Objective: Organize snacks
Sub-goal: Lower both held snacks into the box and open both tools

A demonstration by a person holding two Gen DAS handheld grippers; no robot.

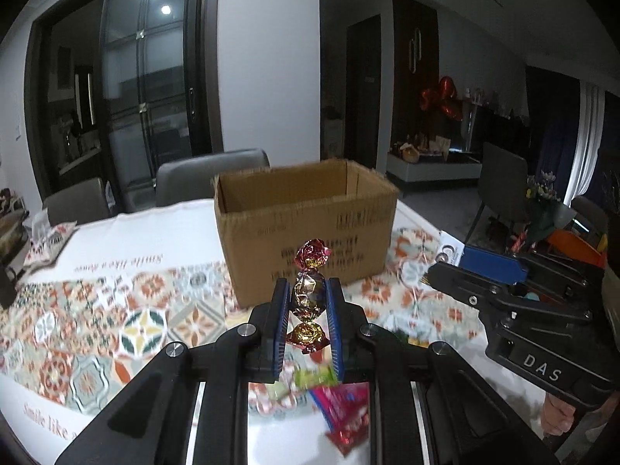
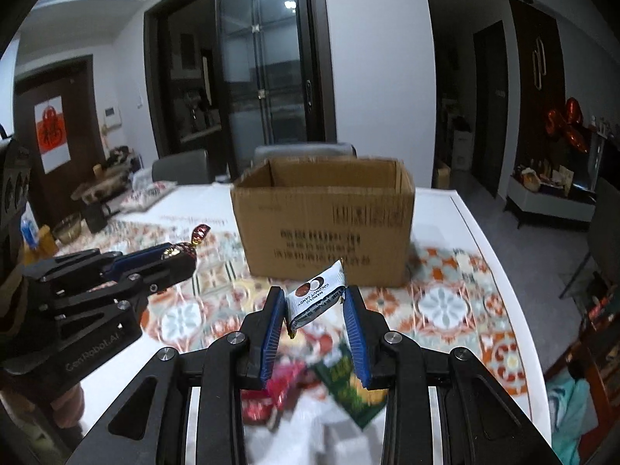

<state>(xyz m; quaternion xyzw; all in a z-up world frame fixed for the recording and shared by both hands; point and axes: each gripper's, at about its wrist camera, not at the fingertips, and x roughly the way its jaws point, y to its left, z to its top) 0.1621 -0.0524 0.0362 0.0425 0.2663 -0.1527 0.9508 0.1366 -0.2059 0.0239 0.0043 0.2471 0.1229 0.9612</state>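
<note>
Left tool (image 1: pixel 308 302) clenched on a foil-wrapped candy (image 1: pixel 309 297), right tool (image 2: pixel 314 307) gripping a white coconut candy packet (image 2: pixel 314 297), open cardboard box (image 2: pixel 325 217) ahead on the patterned counter (image 2: pixel 457 302), blurred snack packets (image 2: pixel 310 379) below

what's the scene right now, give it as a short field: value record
left gripper: shut on a foil-wrapped candy, twisted ends above and below the pads
right gripper: shut on a white coconut candy packet
cardboard box: open top, upright on the table beyond both grippers; inside not visible
table: white, with a patterned tile runner
loose snacks: blurred wrappers below the grippers, red and green
task state: both candies held in the air, not yet in the box
</note>
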